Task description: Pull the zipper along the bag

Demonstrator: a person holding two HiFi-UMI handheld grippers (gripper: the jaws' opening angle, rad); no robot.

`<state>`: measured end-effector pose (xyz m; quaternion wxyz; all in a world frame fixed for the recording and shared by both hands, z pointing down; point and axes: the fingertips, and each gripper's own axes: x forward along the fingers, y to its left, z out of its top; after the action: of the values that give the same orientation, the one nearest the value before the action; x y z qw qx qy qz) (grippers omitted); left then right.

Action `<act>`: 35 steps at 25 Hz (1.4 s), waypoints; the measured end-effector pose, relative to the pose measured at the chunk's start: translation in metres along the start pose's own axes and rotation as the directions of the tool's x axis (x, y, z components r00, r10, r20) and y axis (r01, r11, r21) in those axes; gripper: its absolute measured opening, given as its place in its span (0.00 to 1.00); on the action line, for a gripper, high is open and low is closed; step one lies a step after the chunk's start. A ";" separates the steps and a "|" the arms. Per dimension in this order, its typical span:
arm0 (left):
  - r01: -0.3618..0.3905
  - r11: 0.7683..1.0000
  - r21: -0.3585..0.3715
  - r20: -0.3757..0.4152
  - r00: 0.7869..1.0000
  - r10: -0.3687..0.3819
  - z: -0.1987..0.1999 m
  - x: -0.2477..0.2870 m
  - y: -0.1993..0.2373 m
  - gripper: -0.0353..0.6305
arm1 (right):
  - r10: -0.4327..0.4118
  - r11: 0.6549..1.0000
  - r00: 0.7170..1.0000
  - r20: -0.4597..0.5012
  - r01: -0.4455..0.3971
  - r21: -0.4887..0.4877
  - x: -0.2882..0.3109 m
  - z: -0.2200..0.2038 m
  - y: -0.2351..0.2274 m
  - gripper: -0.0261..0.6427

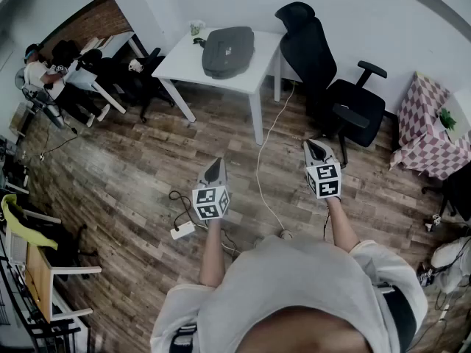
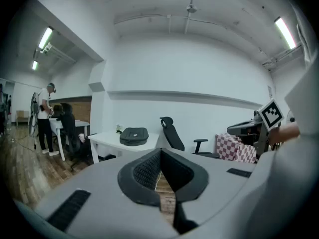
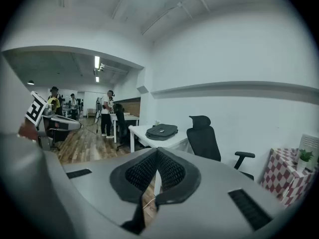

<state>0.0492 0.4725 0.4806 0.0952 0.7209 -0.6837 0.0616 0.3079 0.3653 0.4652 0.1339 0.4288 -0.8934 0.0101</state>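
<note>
A dark grey bag [image 1: 228, 51] lies flat on a white table [image 1: 184, 63] across the room; it also shows in the left gripper view as the bag [image 2: 134, 135] and in the right gripper view as the bag [image 3: 161, 131]. Its zipper is too small to make out. My left gripper [image 1: 214, 169] is held over the wooden floor, well short of the table, jaws shut and empty. My right gripper [image 1: 315, 150] hangs level with it to the right, shut on nothing. Both point toward the table.
A black office chair [image 1: 331, 87] stands right of the table. A white cable [image 1: 265, 168] and a power strip [image 1: 182, 230] lie on the floor between me and the table. A checkered-cloth table [image 1: 430, 127] is at the right. People sit at desks [image 1: 66, 68] far left.
</note>
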 end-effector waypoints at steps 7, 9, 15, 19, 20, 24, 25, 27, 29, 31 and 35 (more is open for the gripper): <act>-0.003 1.000 0.004 -0.002 1.000 0.003 0.002 0.000 -0.007 0.09 | 0.010 1.000 1.000 -0.003 -0.010 0.002 -0.003 -0.004 -0.003 0.06; -0.009 1.000 0.002 -0.005 1.000 0.009 0.000 0.000 -0.011 0.09 | 0.017 1.000 1.000 -0.007 -0.017 0.004 -0.004 -0.008 -0.006 0.06; -0.021 1.000 -0.001 -0.021 1.000 0.021 -0.009 -0.001 -0.027 0.09 | 0.037 0.999 0.999 -0.001 -0.037 -0.016 -0.006 -0.013 -0.012 0.06; -0.042 0.999 0.003 -0.026 0.999 0.042 -0.012 0.003 -0.036 0.09 | 0.062 0.998 0.998 0.013 -0.062 -0.011 -0.004 -0.016 -0.020 0.06; -0.044 0.999 0.006 -0.026 0.999 0.044 -0.011 0.005 -0.038 0.09 | 0.064 0.998 0.998 0.015 -0.064 -0.014 -0.002 -0.016 -0.022 0.06; -0.050 0.999 0.008 -0.032 0.998 0.050 -0.013 0.015 -0.041 0.09 | 0.075 0.997 0.997 0.013 -0.074 -0.021 0.008 -0.017 -0.030 0.06; -0.050 0.999 0.008 -0.034 0.998 0.051 -0.014 0.019 -0.042 0.09 | 0.078 0.997 0.997 0.011 -0.078 -0.020 0.011 -0.018 -0.031 0.06; -0.049 0.999 0.012 -0.036 0.998 0.049 -0.015 0.029 -0.041 0.09 | 0.084 0.996 0.996 0.009 -0.084 -0.022 0.021 -0.019 -0.034 0.06; -0.046 0.999 0.015 -0.037 0.998 0.047 -0.014 0.041 -0.038 0.09 | 0.093 0.995 0.996 0.006 -0.093 -0.023 0.032 -0.020 -0.036 0.06; -0.042 0.999 0.016 -0.035 0.998 0.042 -0.012 0.055 -0.034 0.09 | 0.100 0.995 0.995 0.004 -0.100 -0.027 0.046 -0.019 -0.039 0.06; -0.030 0.999 0.014 -0.039 0.999 0.031 -0.010 0.088 -0.016 0.09 | 0.097 0.995 0.995 -0.001 -0.097 -0.036 0.083 -0.014 -0.044 0.06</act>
<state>0.0708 0.3898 0.5093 0.1028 0.7097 -0.6922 0.0815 0.2951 0.2759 0.4954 0.1407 0.3824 -0.9132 0.0002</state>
